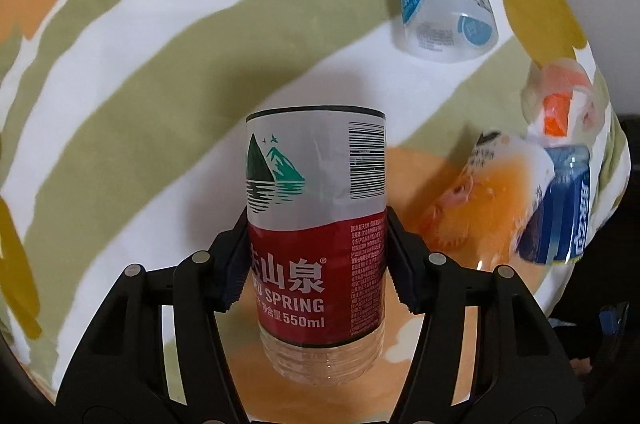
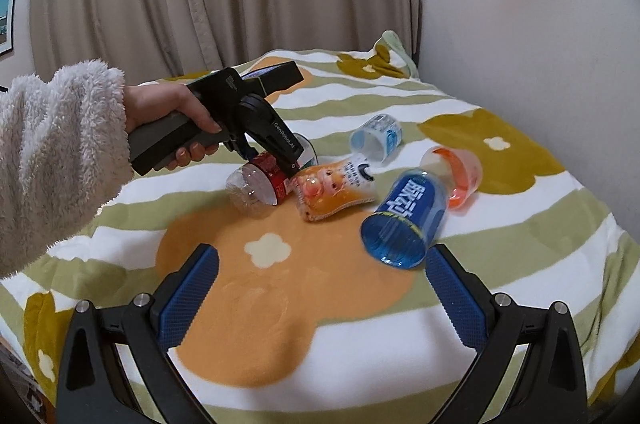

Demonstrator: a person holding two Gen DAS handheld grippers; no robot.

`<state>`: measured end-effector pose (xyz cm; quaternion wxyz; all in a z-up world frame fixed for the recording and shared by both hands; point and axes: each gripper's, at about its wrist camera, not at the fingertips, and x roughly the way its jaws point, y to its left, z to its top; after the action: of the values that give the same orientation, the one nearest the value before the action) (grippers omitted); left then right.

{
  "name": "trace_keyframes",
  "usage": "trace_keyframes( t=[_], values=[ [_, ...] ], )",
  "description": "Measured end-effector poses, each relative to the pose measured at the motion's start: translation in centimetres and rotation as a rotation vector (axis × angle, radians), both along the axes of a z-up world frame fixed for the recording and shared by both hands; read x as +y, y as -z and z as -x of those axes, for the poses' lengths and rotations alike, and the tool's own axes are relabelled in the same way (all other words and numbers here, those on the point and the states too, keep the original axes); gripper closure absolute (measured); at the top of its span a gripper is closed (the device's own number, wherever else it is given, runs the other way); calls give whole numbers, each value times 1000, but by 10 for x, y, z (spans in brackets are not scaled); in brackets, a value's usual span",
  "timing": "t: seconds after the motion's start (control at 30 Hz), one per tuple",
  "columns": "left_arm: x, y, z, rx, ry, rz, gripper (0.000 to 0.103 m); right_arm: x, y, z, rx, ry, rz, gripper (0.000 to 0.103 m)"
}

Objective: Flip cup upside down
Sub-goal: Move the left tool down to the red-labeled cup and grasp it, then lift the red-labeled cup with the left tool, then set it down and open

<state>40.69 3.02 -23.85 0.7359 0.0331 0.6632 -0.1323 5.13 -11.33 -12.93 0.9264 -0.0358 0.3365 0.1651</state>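
Right now your left gripper (image 1: 316,256) clamps the red-labelled cup (image 1: 316,224) across its middle, tilted on its side over the striped blanket (image 2: 280,304), at the left of the scattered cups. Your right gripper (image 2: 320,292) hangs spread wide, nearer, holding nothing.

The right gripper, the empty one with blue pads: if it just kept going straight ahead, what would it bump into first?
Probably the orange patch of the striped blanket: the right gripper, jaws open, looks down at it. The blue cut-bottle cup lying on its side sits right of that line, though depth is hard to judge.
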Motion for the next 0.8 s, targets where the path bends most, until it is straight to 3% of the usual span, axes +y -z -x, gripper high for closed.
trace_keyframes(
  t=[0.2,0.37,0.47,0.6,0.8],
  values=[
    [5,-40,42,-47,34,12,47,5,-20,15,-45,-9,11,0],
    [-18,-96,103,-111,196,-9,47,2,-41,37,-97,15,43,0],
    [-46,-113,139,-126,305,-25,47,-3,-49,52,-110,43,61,0],
    [-76,-88,169,-109,423,-61,47,-11,-55,72,-110,78,81,0],
    [-107,-22,181,-45,482,-134,47,-23,-62,94,-115,110,118,0]
  ],
)
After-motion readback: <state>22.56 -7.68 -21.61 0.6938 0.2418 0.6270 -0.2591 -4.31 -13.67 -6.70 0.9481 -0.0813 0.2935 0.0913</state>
